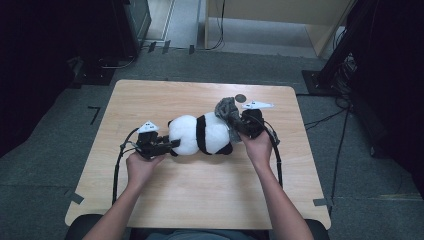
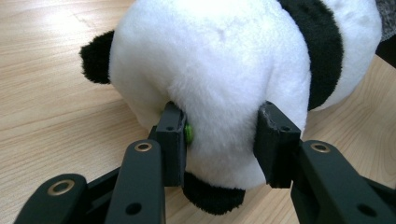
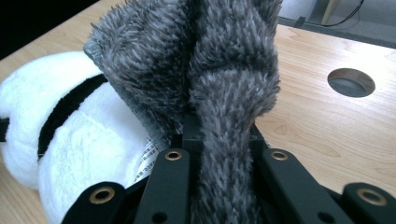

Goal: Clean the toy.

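On the near side of the tabletop (image 1: 200, 200), two forearms reach in. The left gripper (image 1: 167, 145) pinches the panda (image 1: 200, 134) at its white end; the right gripper (image 1: 246, 125) is clamped on grey fur (image 1: 227, 111) at the panda's other end. The panda lies mid-table on its side, long axis running left to right. The fur seems partly on or off; most of that work looks left. Beyond lies a round hole (image 1: 241, 98).
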Demonstrator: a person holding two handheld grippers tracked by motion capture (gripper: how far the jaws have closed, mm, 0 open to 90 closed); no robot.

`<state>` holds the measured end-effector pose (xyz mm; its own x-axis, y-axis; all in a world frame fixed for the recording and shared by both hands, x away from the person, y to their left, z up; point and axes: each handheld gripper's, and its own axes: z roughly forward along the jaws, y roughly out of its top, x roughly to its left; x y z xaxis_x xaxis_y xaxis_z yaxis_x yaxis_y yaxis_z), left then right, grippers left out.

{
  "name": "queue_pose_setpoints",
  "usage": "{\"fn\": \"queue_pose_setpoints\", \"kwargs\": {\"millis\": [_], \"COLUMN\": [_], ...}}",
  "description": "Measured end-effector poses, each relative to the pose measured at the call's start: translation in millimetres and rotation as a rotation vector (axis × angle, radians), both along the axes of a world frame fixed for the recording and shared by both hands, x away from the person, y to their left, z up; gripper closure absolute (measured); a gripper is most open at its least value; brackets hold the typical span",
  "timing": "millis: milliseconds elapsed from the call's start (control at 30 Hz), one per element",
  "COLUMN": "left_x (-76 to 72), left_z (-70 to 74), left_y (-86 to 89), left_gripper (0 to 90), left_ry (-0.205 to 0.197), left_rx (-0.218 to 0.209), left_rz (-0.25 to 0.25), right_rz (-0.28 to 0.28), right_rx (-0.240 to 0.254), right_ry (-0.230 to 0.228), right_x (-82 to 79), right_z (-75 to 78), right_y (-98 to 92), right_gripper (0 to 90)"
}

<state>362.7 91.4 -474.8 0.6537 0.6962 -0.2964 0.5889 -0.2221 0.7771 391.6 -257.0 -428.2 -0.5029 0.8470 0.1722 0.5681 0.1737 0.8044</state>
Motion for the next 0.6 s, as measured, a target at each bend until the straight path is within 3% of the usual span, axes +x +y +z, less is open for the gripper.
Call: {"fn": "queue_pose_setpoints", "kwargs": {"millis": [200, 367, 600], "left_x": [0.3, 0.8, 1.4], "left_z": [-0.1, -0.5, -1.8], "left_y": [0.2, 0.5, 1.8], "left_gripper": [58.9, 59.0, 59.3], "left_ry": [-0.002, -0.002, 0.001], "left_rx": [0.0, -0.003, -0.008], "left_rz": [-0.002, -0.003, -0.01], "right_rz": [0.013, 0.044, 0.043], "right_rx": [0.037, 0.084, 0.042], "right_ry": [0.014, 0.056, 0.147], "right_x": [-1.0, -1.0, -2.6], "right_z": [-6.3, -14.9, -36.1], "right_y": [-7.1, -18.6, -23.3], "right_gripper": [79.5, 79.5, 80.1]}}
